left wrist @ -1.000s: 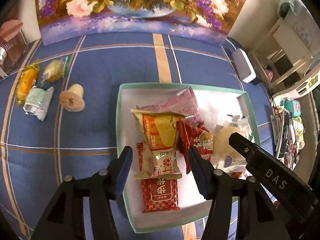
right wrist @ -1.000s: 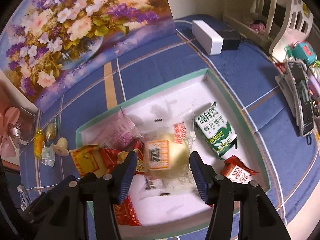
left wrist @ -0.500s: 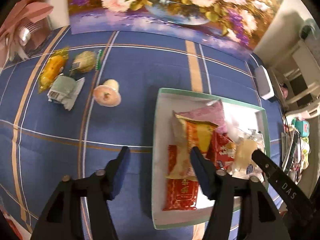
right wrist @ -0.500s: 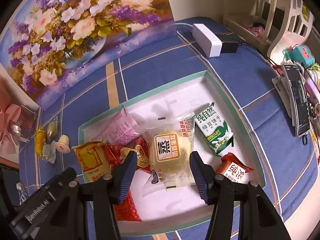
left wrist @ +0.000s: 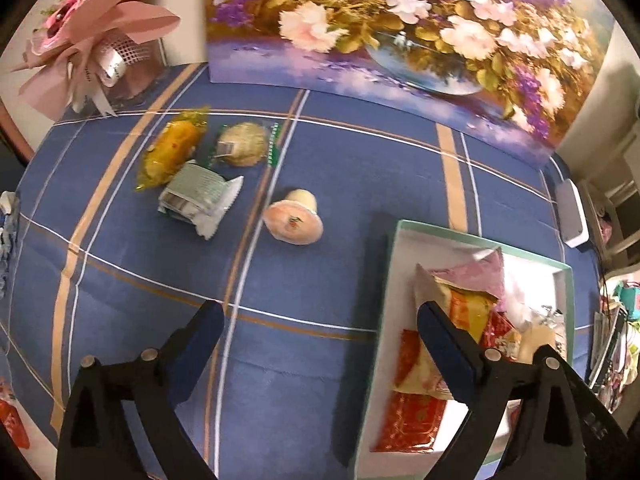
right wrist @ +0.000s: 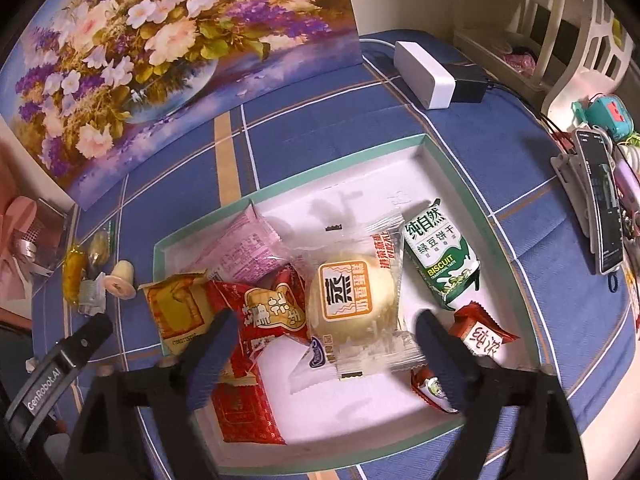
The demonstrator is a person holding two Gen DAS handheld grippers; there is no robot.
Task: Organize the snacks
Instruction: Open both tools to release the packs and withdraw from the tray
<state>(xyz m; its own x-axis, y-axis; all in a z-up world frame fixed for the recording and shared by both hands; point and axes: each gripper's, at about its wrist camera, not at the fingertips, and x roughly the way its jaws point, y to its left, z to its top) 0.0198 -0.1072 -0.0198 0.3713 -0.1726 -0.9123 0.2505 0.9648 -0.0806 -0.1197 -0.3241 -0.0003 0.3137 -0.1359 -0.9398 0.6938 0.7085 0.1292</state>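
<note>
In the left wrist view, our left gripper [left wrist: 320, 332] has just been opening; its jaws stand spread with nothing between them, only blue plaid tablecloth [left wrist: 120, 312]. Four snacks lie loose on the cloth, well to the far left of the white cardboard box with the green rim [left wrist: 390, 280]. Nearest is the small peach-lidded jelly cup [left wrist: 294, 218], tipped on its side, its lid facing near-right and its narrow base pointing far; its long axis runs near to far. Beyond it lie a green-and-white wrapped biscuit [left wrist: 196, 196], an orange sweet in clear yellow wrap [left wrist: 170, 150] and a round pale cake in clear film [left wrist: 243, 144]. We judge the jelly cup the next pick: we should straddle its tapered wall across the axis, not pinch lid to base.

In the right wrist view, our right gripper [right wrist: 322, 330] has also just been opening; its jaws are wide apart, and the pale round bun in clear wrap [right wrist: 352, 300] lies released in the box, not pinched. The green mung-bean biscuit packet [right wrist: 440, 260] lies just right of it, long axis far-left to near-right.
</note>
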